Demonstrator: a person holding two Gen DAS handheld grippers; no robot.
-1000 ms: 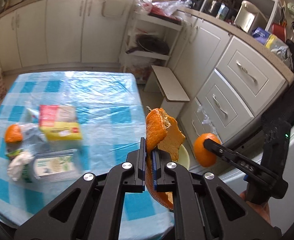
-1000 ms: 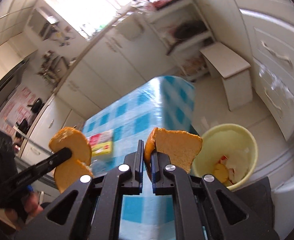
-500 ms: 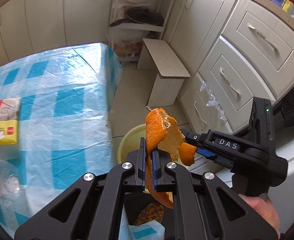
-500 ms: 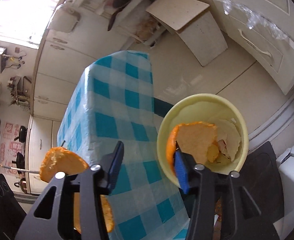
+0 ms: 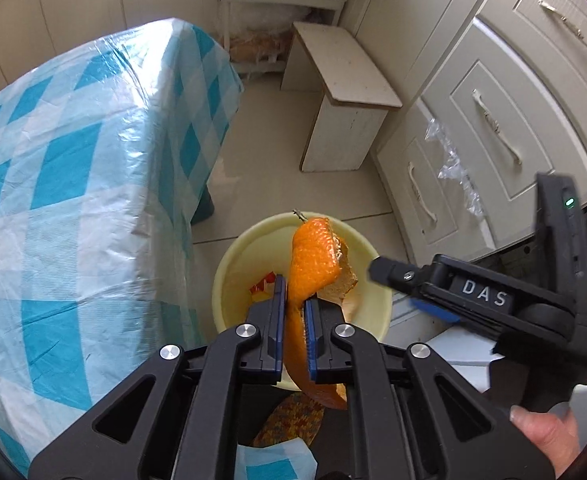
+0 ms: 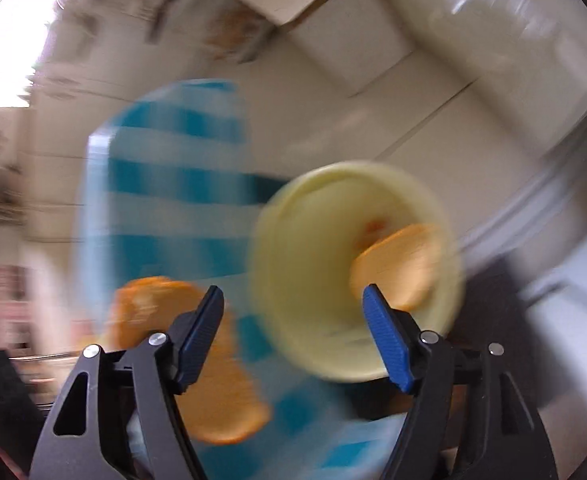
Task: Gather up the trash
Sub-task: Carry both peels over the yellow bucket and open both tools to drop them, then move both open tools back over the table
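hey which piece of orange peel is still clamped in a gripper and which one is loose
The long curled orange peel is clamped in the left gripper above the yellow bin. The flatter peel is loose over the bin, clear of the opening right gripper.

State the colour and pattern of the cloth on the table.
The tablecloth is blue-and-white checked under clear plastic, sharpest in the left wrist view.

Our right wrist view is smeared throughout: the yellow bin (image 6: 313, 280), the checked tablecloth (image 6: 165, 184) and an orange peel piece (image 6: 401, 268) inside the bin's mouth show only as soft shapes. In our left wrist view the left gripper (image 5: 293, 312) hides the middle of its orange peel (image 5: 313, 264) and the bin's near rim; the table's left part is cut off.
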